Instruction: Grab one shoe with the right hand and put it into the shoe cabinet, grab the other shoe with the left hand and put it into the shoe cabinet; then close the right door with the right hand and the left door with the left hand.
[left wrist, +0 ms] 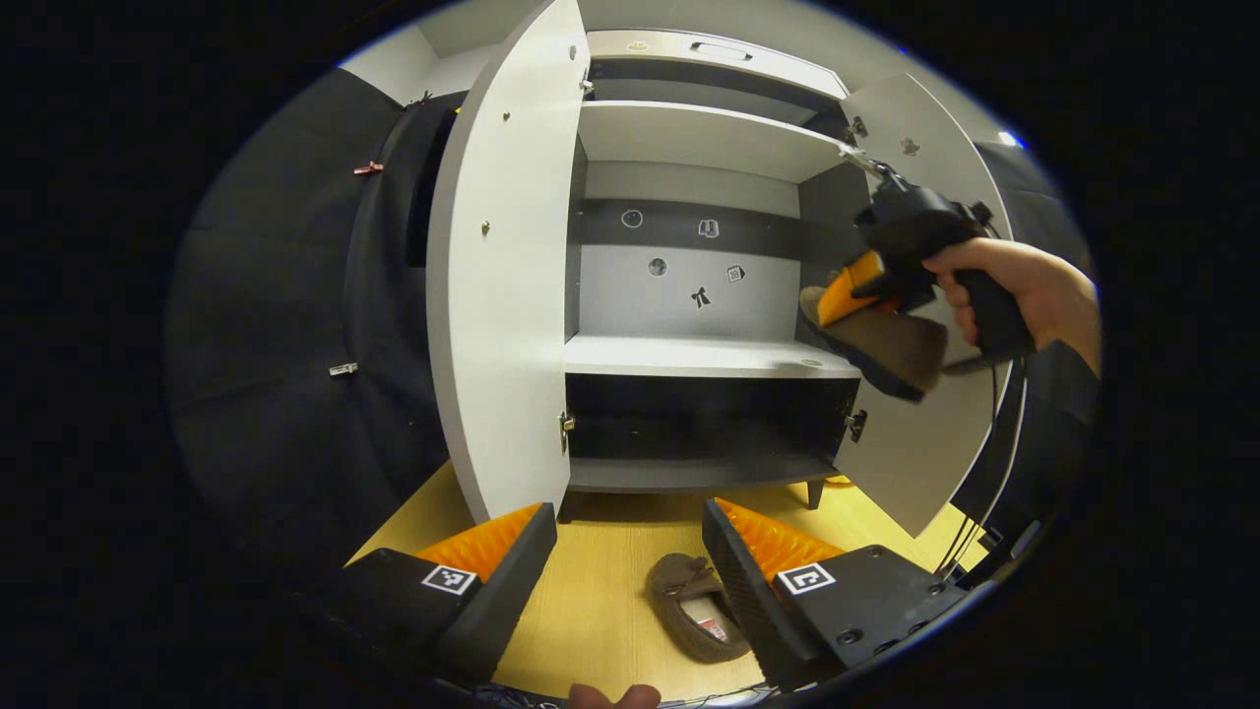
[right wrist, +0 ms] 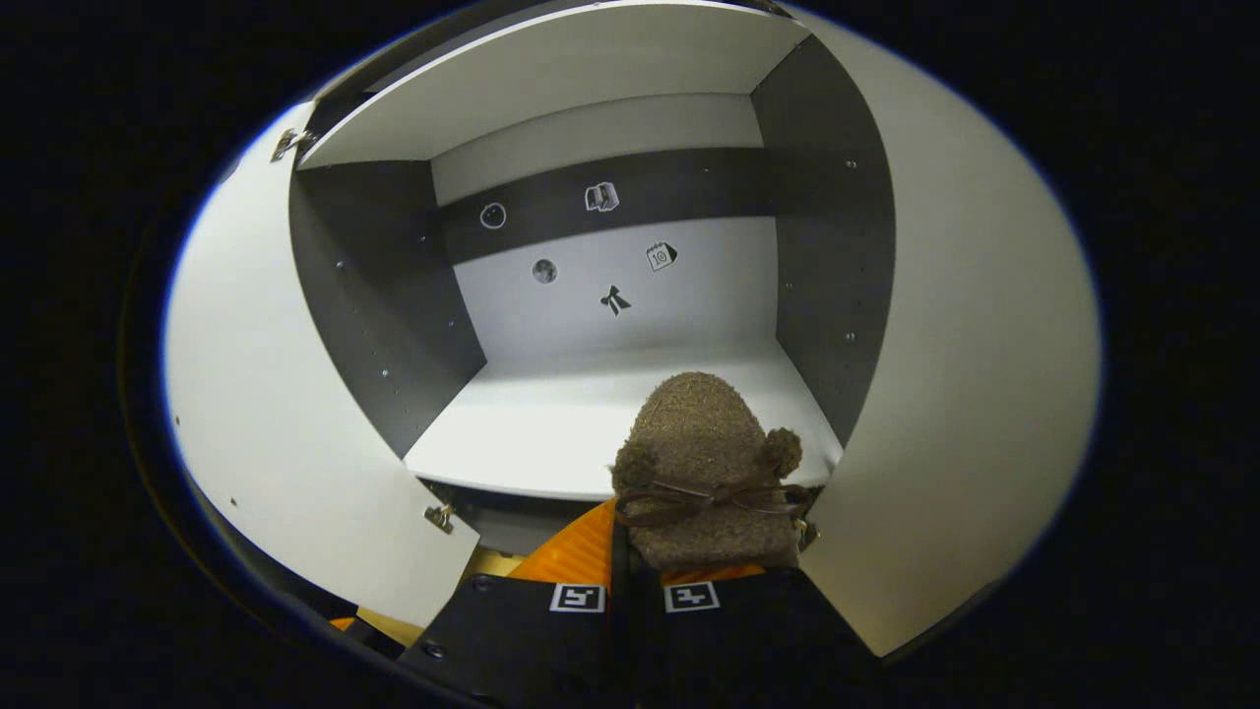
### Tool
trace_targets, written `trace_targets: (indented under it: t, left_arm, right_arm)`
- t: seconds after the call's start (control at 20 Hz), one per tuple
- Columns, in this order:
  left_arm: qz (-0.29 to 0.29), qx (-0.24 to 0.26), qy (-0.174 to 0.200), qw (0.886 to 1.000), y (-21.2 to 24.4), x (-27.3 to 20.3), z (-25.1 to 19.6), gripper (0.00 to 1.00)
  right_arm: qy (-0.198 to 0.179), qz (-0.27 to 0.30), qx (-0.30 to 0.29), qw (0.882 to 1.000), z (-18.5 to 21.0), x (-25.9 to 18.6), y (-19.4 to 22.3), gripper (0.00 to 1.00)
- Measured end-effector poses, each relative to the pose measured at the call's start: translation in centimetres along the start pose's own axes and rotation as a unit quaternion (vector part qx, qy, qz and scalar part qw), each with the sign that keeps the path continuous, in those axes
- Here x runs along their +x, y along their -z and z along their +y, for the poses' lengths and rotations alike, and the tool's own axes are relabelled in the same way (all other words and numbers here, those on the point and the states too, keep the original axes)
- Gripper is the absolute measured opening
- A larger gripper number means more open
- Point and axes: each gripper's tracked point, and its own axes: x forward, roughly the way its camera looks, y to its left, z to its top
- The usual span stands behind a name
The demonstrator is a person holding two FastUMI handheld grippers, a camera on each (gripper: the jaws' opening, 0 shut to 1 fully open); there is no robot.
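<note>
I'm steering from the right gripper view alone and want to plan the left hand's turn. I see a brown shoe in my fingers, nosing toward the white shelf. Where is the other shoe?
Observer: The second shoe lies on the wooden floor in front of the cabinet, opening up, between the left gripper's fingers in the left gripper view.
Operator: Has the left gripper got hold of it?
Observer: No. Its fingers stand wide apart, with nothing clamped between them.
Operator: How does my shoe sit, seen from outside?
Observer: The held shoe hangs sole-down from the right gripper, just right of the middle shelf, not yet resting on it.
</note>
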Motion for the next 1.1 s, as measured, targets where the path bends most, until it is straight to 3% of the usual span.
trace_targets:
  t: [0.55, 1.05, 1.1]
  left_arm:
    - [-0.007, 0.016, -0.003, 1.000, -0.2, 0.2, -0.4, 0.95]
    - [0.004, 0.002, -0.015, 1.000, 0.2, 0.4, 0.1, 0.95]
    - [0.006, 0.001, -0.017, 1.000, 0.3, 0.4, 0.2, 0.95]
  right_arm:
    - [0.017, -0.053, -0.025, 0.998, 0.3, 13.6, -8.3, 0.07]
    - [0.040, -0.014, -0.013, 0.999, 0.2, 20.8, -6.0, 0.07]
    - [0.041, -0.008, -0.008, 0.999, 0.2, 21.1, -5.8, 0.03]
